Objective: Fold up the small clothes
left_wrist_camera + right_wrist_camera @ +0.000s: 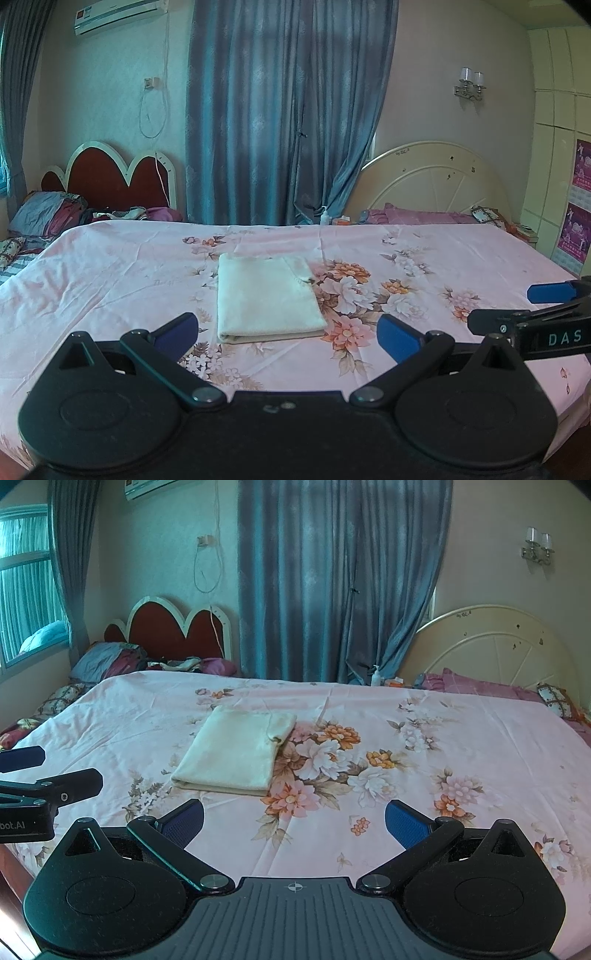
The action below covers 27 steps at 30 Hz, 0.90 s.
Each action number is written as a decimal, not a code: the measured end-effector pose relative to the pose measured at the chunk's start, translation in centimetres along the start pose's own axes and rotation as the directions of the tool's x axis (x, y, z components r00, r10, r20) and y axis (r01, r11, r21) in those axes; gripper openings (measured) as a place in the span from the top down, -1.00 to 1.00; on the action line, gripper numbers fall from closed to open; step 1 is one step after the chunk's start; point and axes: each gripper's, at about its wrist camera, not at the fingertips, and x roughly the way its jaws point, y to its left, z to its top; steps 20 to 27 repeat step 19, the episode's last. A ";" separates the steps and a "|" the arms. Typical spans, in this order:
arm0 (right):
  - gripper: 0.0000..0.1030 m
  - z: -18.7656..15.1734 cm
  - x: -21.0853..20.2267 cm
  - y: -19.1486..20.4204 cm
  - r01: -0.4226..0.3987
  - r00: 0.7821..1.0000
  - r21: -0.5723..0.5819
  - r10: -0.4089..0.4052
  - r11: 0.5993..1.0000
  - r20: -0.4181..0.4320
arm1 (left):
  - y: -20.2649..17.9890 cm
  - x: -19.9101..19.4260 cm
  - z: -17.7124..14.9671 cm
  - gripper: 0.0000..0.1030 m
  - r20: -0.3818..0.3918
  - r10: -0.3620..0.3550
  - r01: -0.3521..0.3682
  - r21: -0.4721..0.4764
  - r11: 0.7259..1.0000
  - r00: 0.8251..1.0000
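A cream cloth (267, 297) lies folded into a neat rectangle on the pink floral bedsheet (110, 280), flat and untouched. My left gripper (288, 334) hovers just short of its near edge, open, with nothing between the blue pads. In the right wrist view the same cloth (236, 751) sits ahead and to the left. My right gripper (293, 821) is open and holds nothing, over the flower print nearer the bed's front. Each gripper shows at the edge of the other's view: the right gripper (532, 306) and the left gripper (37, 771).
Pillows and piled clothes (55, 218) lie at the far left by a red headboard (110, 177). A cream headboard (436, 181) and pink pillows (480, 686) stand at the far right. A pump bottle (375, 675) sits behind the bed before blue curtains (280, 110).
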 end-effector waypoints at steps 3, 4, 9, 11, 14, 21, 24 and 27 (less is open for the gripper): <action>-1.00 -0.1 0.0 -0.1 -0.004 1.000 0.000 0.004 1.000 0.001 | 0.0 0.1 -0.1 -0.99 -0.002 0.004 -0.004 -0.003 1.000 1.000; -1.00 -0.1 0.0 -0.1 -0.004 1.000 -0.001 0.004 1.000 0.000 | 0.0 0.1 -0.2 -0.99 -0.003 0.004 -0.004 -0.004 1.000 1.000; -1.00 -0.2 0.0 -0.3 -0.010 1.000 -0.006 0.010 1.000 0.001 | 0.0 0.1 -0.3 -0.99 0.001 0.006 -0.006 -0.010 1.000 1.000; -1.00 -0.1 -0.1 -0.7 -0.011 1.000 -0.007 0.011 1.000 0.003 | 0.0 0.0 -0.3 -0.99 0.008 0.008 -0.008 -0.010 1.000 1.000; -1.00 -0.1 -0.1 -0.8 -0.011 1.000 -0.009 0.011 1.000 0.002 | -0.1 -0.1 -0.4 -0.99 0.021 0.010 -0.010 -0.001 1.000 1.000; -1.00 0.0 0.0 -0.8 -0.017 1.000 -0.013 0.017 1.000 0.002 | -0.6 0.0 -0.4 -0.99 0.014 -0.003 0.003 0.013 1.000 1.000; -1.00 0.0 0.0 -0.8 -0.017 1.000 -0.013 0.017 1.000 0.002 | -0.6 0.0 -0.4 -0.99 0.014 -0.003 0.003 0.013 1.000 1.000; -1.00 0.0 0.0 -0.8 -0.017 1.000 -0.013 0.017 1.000 0.002 | -0.6 0.0 -0.4 -0.99 0.014 -0.003 0.003 0.013 1.000 1.000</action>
